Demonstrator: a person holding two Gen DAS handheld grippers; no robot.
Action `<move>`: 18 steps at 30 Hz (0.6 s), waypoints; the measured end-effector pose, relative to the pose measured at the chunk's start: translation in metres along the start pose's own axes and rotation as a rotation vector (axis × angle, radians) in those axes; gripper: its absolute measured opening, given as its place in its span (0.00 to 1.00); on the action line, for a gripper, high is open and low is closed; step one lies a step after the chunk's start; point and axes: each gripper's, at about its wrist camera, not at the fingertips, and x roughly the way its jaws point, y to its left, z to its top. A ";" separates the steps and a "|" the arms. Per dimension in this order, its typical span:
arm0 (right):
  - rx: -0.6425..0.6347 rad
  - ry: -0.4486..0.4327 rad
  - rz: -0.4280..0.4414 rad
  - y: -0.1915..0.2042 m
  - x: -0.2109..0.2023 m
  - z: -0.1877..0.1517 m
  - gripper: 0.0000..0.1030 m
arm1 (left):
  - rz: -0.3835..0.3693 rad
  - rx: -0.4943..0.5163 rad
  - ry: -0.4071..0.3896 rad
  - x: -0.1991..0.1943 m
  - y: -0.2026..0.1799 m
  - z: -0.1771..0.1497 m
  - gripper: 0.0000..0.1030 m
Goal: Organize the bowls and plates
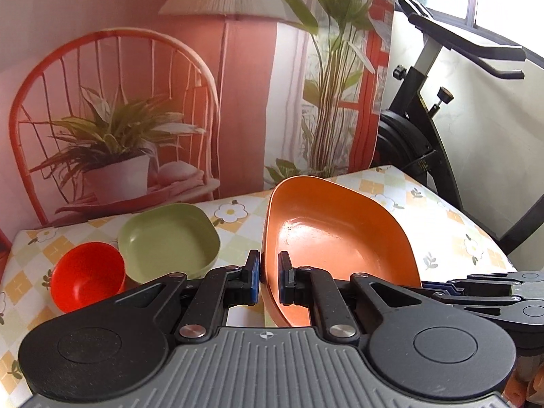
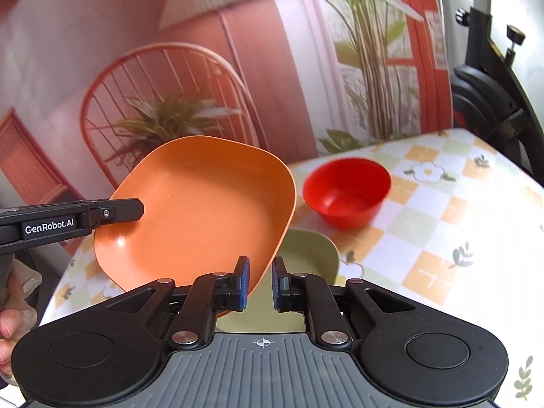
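— What does your right camera catch that the left misses?
— A person's hand [image 2: 10, 319] gripping my left gripper [image 1: 269, 280], whose jaws pinch the tilted orange plate [image 1: 326, 234] above the surface [image 1: 442, 224].
— And the right gripper [image 2: 260, 284]?
— Jaws narrowly parted, empty, at the plate's corner.

Small bowl [image 1: 86, 275] just left of square dish [image 1: 170, 238], both on table [image 1: 442, 224].

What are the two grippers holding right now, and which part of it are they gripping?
The left gripper is shut on the rim of the orange plate, lifted and tilted. The right gripper straddles the plate's opposite rim, jaws slightly apart, not clamped.
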 end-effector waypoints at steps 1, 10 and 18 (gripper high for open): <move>0.009 0.013 -0.007 -0.004 0.005 -0.001 0.12 | -0.006 0.000 0.015 0.008 -0.001 -0.002 0.11; 0.043 0.082 -0.044 -0.024 0.029 -0.005 0.13 | -0.027 0.010 0.102 0.053 0.000 -0.018 0.11; 0.051 0.122 -0.056 -0.033 0.044 -0.007 0.13 | -0.026 0.021 0.140 0.072 -0.002 -0.027 0.11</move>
